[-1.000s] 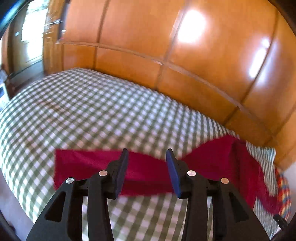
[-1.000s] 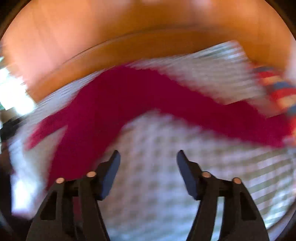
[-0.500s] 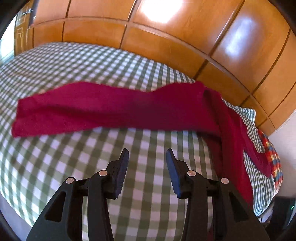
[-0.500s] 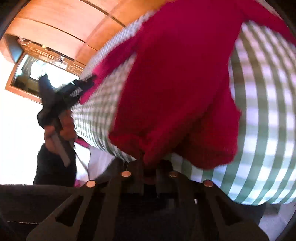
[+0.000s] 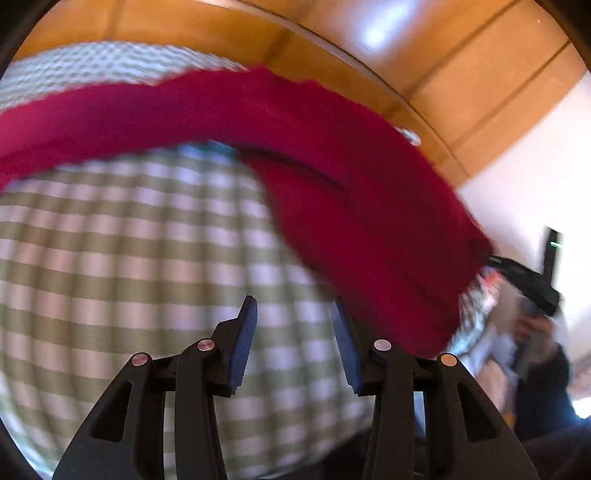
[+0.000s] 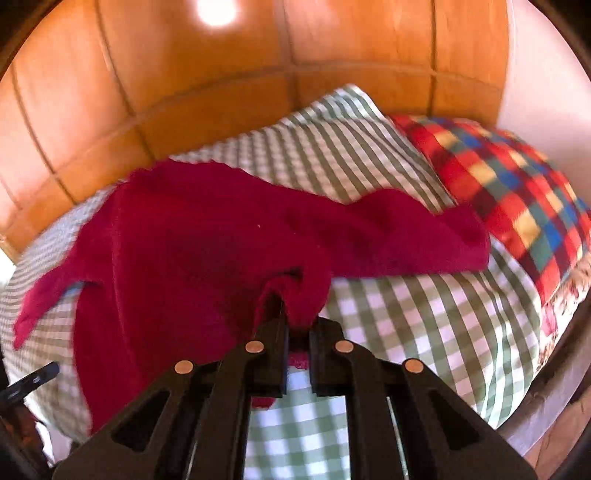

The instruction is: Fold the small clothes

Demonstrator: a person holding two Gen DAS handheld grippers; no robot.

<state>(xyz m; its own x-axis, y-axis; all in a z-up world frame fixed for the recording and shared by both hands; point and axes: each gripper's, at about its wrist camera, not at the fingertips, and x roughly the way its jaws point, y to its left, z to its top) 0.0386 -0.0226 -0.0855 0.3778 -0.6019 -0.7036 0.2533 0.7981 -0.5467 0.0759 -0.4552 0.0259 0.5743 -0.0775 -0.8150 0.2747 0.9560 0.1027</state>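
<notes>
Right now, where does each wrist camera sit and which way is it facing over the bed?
Left wrist: behind the open left hand-held gripper, looking over the checked bedsheet toward the red garment and wooden headboard; the person's right hand shows at right.
Right wrist: behind the right hand-held gripper, shut on the red garment's edge, facing the plaid pillow.
Shared: garment, bedsheet, headboard.

So it's a bed with a green-and-white checked sheet [image 6: 424, 332], pushed up against orange wooden panelling. A dark red knitted garment [image 6: 192, 236] is sprawled across the sheet, one end trailing toward the left edge. A multicoloured plaid pillow [image 6: 498, 184] sits in the far right corner, touching the garment's tip.
</notes>
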